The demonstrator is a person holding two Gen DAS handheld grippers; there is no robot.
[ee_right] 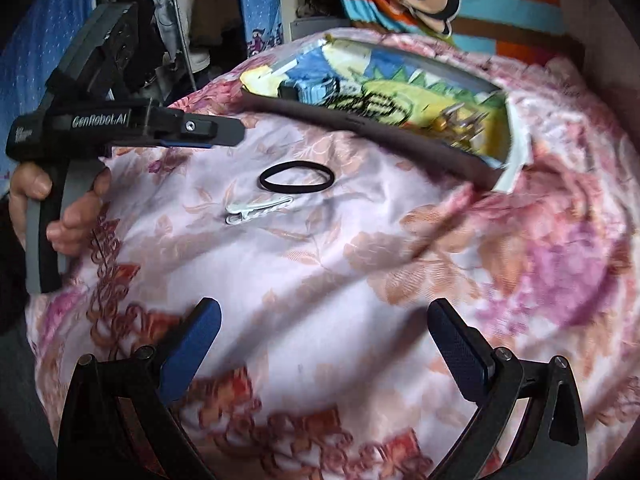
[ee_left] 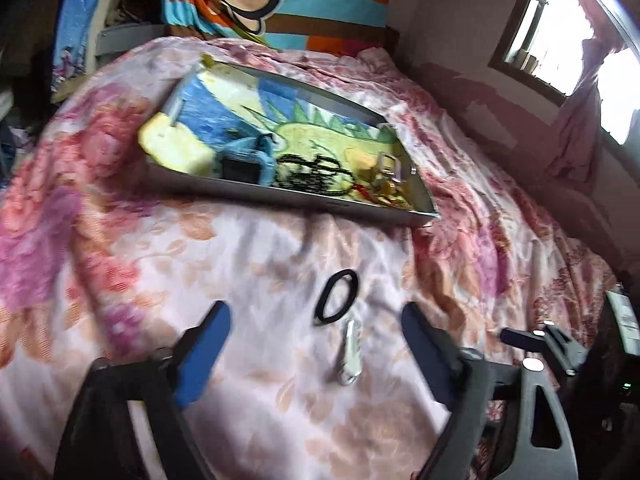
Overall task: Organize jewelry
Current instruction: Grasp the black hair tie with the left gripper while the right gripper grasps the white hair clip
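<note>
With both my left gripper (ee_left: 316, 344) and right gripper (ee_right: 324, 340) spread empty, the black elastic hair band (ee_left: 335, 297) and silver metal hair clip (ee_left: 350, 354) still lie outside the shallow grey tray (ee_left: 288, 196).

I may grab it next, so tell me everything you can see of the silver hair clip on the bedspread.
The silver hair clip is a slim, shiny, metal-looking clip, apparently closed, lying flat on the floral bedspread. It sits just beside the black hair tie, on the side away from the tray, apparently not touching it. Neither gripper touches it.
</note>
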